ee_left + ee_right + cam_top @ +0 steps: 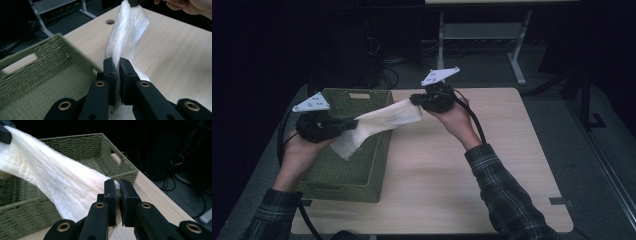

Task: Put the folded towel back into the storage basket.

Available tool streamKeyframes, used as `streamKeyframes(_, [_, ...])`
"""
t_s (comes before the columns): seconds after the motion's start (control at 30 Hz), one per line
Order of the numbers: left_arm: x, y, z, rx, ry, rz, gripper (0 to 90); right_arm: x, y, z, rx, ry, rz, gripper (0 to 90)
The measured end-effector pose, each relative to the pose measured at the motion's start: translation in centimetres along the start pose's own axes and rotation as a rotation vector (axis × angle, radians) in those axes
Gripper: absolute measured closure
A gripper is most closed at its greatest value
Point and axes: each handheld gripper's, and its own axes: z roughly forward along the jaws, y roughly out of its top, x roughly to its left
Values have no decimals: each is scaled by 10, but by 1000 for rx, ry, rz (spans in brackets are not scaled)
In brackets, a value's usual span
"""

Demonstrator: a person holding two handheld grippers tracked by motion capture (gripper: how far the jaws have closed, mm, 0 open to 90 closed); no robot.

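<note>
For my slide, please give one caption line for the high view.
Left gripper and right gripper hold a white cloth stretched above a green woven basket on the table.

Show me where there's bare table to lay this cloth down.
The table is bare right of the basket, from its right wall to the far right edge, and along the near edge. The left side is crowded: the basket fills it, and the cloth hangs over it between the left gripper and right gripper.
</note>
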Motion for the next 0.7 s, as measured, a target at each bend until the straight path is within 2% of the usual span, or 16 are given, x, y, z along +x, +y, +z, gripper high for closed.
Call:
streamKeyframes(0.13, [11,-18,-12,6,20,-33,849,7,5,19,13,24,-5,847])
streamKeyframes(0.17, [11,-18,-12,6,20,-33,849,7,5,19,13,24,-5,847])
streamKeyframes(0.2, [14,-22,-14,8,26,-42,849,12,8,31,23,38,-9,847])
streamKeyframes(0.27, [18,-30,-18,11,32,-55,849,13,9,35,26,41,-15,847])
streamKeyframes(0.33, [23,-38,-22,14,38,-67,849,19,13,51,38,61,-22,847])
streamKeyframes(0.4, [28,-49,-27,16,45,-84,849,22,16,59,44,69,-29,847])
streamKeyframes(0.53, [35,-62,-34,21,54,-102,849,29,20,71,46,85,-33,848])
streamKeyframes(0.6, [40,-73,-39,35,62,-112,849,36,23,83,53,99,-38,848])
streamKeyframes(0.63, [40,-73,-39,35,62,-112,849,38,24,88,53,104,-42,848])
streamKeyframes(0.67, [44,-81,-42,45,67,-125,849,40,24,92,59,110,-37,848])
streamKeyframes(0.7, [44,-81,-42,45,67,-125,849,42,25,97,65,118,-41,848])
